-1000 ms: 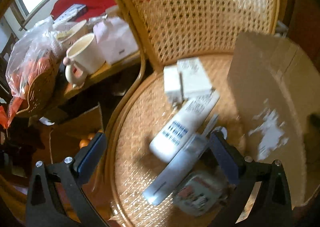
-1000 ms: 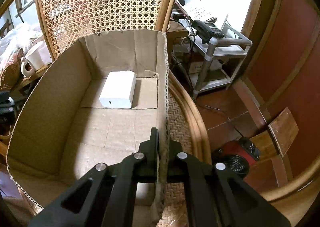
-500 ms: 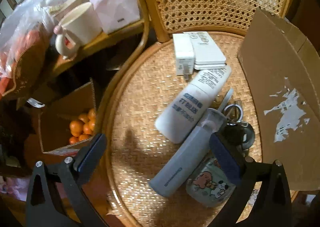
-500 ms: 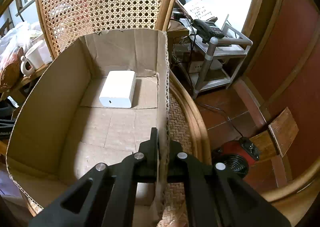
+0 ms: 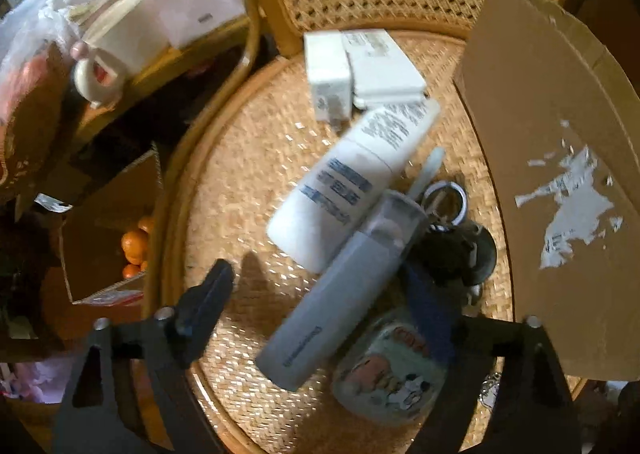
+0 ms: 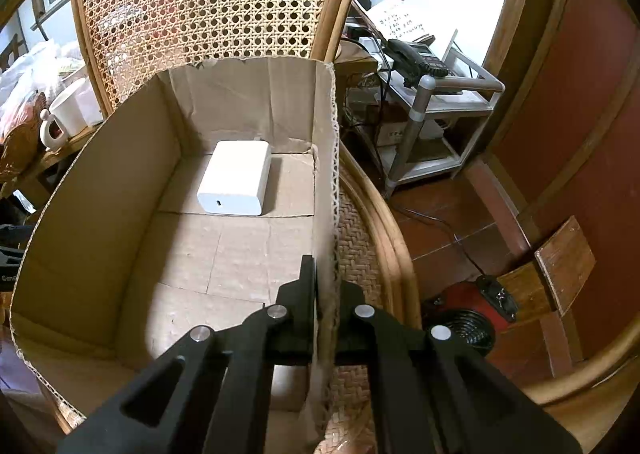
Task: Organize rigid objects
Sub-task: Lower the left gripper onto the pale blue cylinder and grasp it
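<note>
Wicker chair [image 5: 248, 190], cane back, round woven seat carrying everything.

Cardboard box [image 6: 120, 190] on the seat, open top, torn white label on its outer wall. Inside, near the far wall, one white charger block [image 6: 236, 182] lying flat.

Right gripper [image 6: 324, 294]: pressed together on the box's right-hand wall, one finger inside the box, one outside, cardboard edge pinched between.

Left gripper [image 5: 324, 302]: pointing steeply down over the seat, jaws closing. Grey bottle [image 5: 340, 286] lies slanted between the fingers; the right finger looks to lie against or over the bottle's flank, the left finger stands clear of it. View is motion-blurred, so contact cannot be told.

White tube [image 5: 352, 182] with blue print lies alongside the grey bottle, touching it. Behind, near the chair back: white box [image 5: 384, 66] and white plug adapter [image 5: 328, 78], side by side. Small round tin [image 5: 392, 374] with cartoon print sits at the seat's front, partly under the bottle. Keys and ring [image 5: 444, 198] between bottle and cardboard box.

Beside the chair: white mug [image 5: 116, 42] on a side surface; oranges [image 5: 136, 246] in a box on the floor.
</note>
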`<state>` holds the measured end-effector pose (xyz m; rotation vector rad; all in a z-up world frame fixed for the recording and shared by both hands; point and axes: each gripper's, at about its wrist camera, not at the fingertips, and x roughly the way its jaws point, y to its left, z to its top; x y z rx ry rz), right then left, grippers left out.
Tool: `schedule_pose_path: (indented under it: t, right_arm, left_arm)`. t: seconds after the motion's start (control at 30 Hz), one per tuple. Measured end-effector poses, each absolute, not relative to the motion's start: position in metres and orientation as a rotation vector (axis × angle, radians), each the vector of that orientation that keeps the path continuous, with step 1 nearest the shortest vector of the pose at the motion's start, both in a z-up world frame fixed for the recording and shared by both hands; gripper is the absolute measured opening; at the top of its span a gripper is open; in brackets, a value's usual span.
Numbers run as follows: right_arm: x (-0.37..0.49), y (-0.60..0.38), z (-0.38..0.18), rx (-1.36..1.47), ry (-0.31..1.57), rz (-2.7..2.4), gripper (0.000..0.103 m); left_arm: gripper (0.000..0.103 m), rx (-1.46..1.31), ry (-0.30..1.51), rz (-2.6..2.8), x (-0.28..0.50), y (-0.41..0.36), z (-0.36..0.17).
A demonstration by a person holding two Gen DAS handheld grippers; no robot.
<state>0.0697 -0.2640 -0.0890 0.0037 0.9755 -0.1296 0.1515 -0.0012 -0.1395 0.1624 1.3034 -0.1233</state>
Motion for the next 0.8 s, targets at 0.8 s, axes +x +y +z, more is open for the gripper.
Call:
schedule_pose_path:
  t: [0.8]
  right_arm:
    - [0.074, -0.264, -0.086, 0.009, 0.974, -0.134, 0.006]
  left_arm:
    - [0.037, 0.183, 1.273, -0.222, 0.134, -0.027, -0.136]
